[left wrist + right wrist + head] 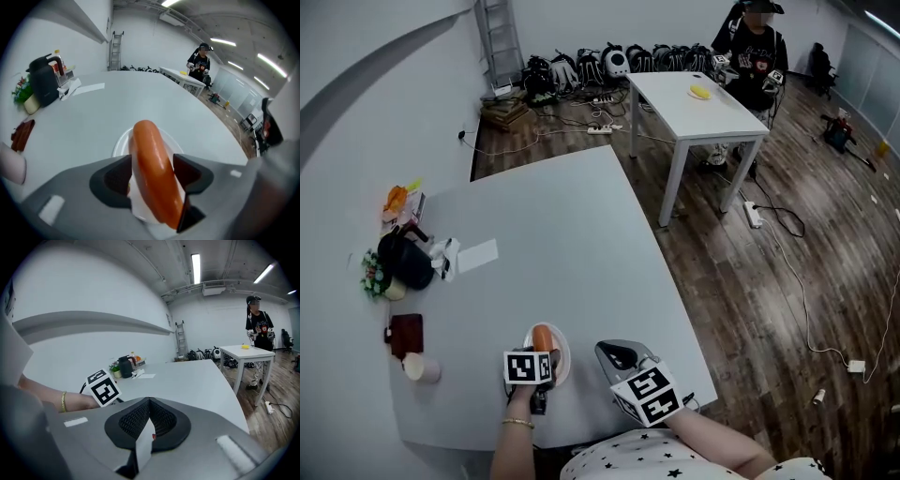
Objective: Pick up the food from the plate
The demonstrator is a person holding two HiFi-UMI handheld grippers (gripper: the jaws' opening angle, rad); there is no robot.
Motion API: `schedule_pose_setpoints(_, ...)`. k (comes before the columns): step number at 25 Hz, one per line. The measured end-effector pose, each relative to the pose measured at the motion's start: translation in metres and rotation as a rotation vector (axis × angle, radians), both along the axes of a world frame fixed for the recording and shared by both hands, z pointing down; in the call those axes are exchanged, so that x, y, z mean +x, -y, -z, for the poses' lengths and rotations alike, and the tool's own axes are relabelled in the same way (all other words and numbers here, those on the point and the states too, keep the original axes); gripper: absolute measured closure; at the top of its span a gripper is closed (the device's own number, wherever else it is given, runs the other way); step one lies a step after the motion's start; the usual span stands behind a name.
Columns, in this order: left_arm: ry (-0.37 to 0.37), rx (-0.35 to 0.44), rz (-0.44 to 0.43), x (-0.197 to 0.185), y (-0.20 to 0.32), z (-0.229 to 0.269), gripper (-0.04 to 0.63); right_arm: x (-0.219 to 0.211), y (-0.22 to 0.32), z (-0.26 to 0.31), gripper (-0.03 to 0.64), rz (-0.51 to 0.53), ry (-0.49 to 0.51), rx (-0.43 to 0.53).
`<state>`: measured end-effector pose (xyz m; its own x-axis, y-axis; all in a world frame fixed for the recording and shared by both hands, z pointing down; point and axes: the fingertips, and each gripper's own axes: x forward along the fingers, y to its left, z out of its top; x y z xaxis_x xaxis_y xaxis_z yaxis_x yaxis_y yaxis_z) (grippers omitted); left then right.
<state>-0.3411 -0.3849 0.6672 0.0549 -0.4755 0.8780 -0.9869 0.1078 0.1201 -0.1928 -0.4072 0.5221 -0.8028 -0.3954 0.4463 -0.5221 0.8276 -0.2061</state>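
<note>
My left hand-held gripper (152,161) stands wide astride the sausage (149,140) on the plate (121,146). I'd close gently at mid-length, then lift straight. The right hand-held gripper (149,404) idles, closed.

The plate (566,352) sits at the table's (581,225) near edge, with the sausage (543,337) on it. Along the left edge, near to far: cup (420,368), wallet (406,335), kettle (406,263). A paper sheet (477,255) lies right of the kettle. A second table (675,94) stands behind.
</note>
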Motion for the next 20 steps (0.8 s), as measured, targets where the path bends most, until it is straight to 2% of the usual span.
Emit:
schedule_pose_setpoints(2, -0.001, -0.054, -0.004, -0.001, 0.008, -0.010, 0.318, -0.001, 0.006, -0.005, 0.618, 0.002, 0.000, -0.010)
schedule_pose_setpoints(5, 0.037, -0.107, 0.005, -0.004, 0.015, -0.013, 0.336, 0.000, 0.011, -0.011, 0.618, 0.000, 0.003, -0.027)
schedule_pose_setpoints(10, 0.031, -0.086, 0.055, -0.007, 0.018, -0.010, 0.360, -0.001, 0.011, -0.017, 0.618, 0.013, 0.001, -0.045)
schedule_pose_setpoints(16, 0.042, 0.004, 0.071, -0.004, 0.017, -0.002, 0.367, 0.001, 0.010, -0.015, 0.618, 0.017, 0.003, -0.037)
schedule_pose_setpoints(20, 0.031, 0.169, 0.062, 0.013, 0.017, 0.029, 0.368, 0.003, 0.007, -0.012, 0.618, 0.016, 0.002, -0.027)
